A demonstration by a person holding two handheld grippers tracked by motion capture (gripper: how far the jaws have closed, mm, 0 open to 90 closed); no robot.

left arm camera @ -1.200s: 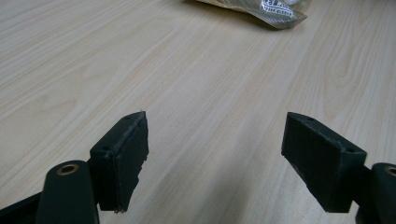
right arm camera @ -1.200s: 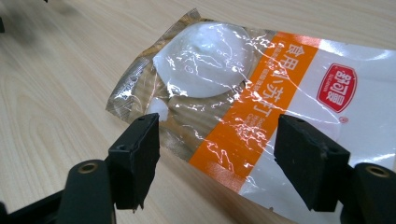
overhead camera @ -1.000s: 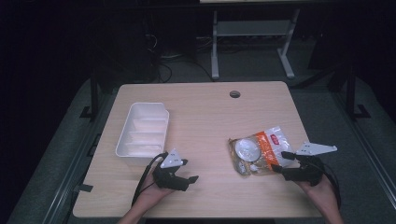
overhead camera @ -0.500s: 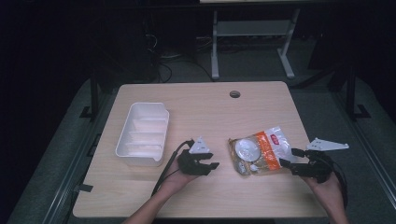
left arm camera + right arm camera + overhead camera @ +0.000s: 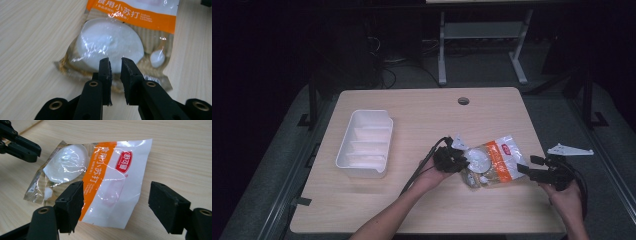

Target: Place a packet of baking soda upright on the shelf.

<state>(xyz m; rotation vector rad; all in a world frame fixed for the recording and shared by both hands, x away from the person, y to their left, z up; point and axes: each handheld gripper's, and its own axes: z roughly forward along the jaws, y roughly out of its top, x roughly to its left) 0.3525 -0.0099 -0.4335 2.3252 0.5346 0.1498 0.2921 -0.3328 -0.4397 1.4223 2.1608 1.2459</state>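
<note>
A clear snack packet point(image 5: 489, 162) with an orange band and a red logo lies flat on the wooden surface point(image 5: 422, 120), toward its right near part. Inside it sits a round white cake point(image 5: 110, 45), with a small white piece point(image 5: 157, 58) beside it near the packet's sealed edge.

The left gripper point(image 5: 452, 159) is at the packet's left end. In the left gripper view its two black jaws stand nearly together, a narrow gap between the pads point(image 5: 105, 72), right in front of the round cake; whether they touch the film cannot be told. The left hand point(image 5: 432, 172) comes in from the bottom of the high view, a cable trailing from the gripper.

The right gripper point(image 5: 532, 172) is just beside the packet's right edge, held by the right hand point(image 5: 564, 192). In the right gripper view its jaws stand wide apart, with the packet's white and orange end lying between them and beyond, and nothing clamped.

Well apart to the left, a white compartment tray point(image 5: 364, 144) rests on the surface. A round hole point(image 5: 463, 101) is in the surface near its far edge.
</note>
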